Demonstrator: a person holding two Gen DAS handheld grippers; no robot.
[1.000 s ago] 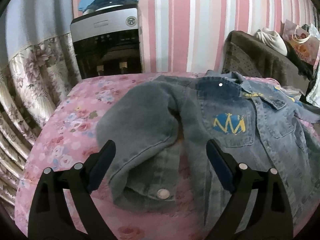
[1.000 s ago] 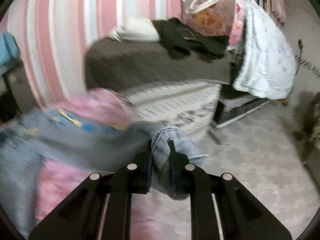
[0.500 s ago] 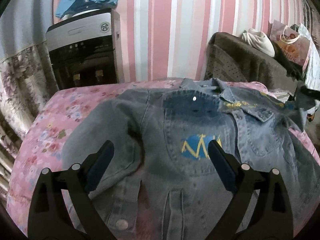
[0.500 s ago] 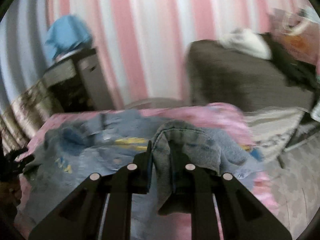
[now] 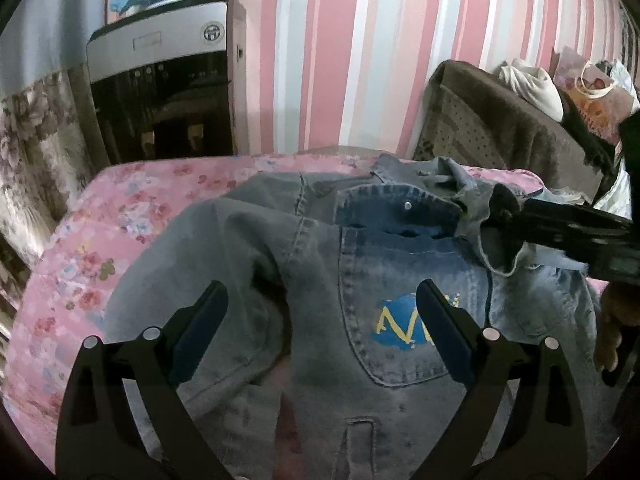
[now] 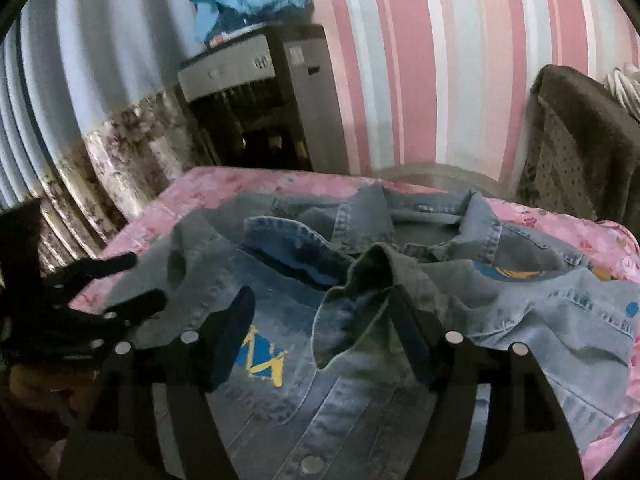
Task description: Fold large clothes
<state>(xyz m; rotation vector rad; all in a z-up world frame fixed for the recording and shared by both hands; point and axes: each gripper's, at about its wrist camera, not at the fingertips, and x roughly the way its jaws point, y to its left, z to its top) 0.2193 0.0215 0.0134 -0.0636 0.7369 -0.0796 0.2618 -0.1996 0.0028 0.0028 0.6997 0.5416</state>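
Left hand-held gripper (image 5: 320, 328): fingers apart, above denim jacket (image 5: 360, 280). Right hand-held gripper (image 6: 326, 340): fingers apart, sleeve cuff (image 6: 360, 300) draped between them. Jacket lies front-up on pink floral bed (image 5: 120, 220).

Pink-striped wall (image 5: 320, 60) behind a water dispenser (image 5: 160, 92) and floral curtain (image 5: 36, 152).
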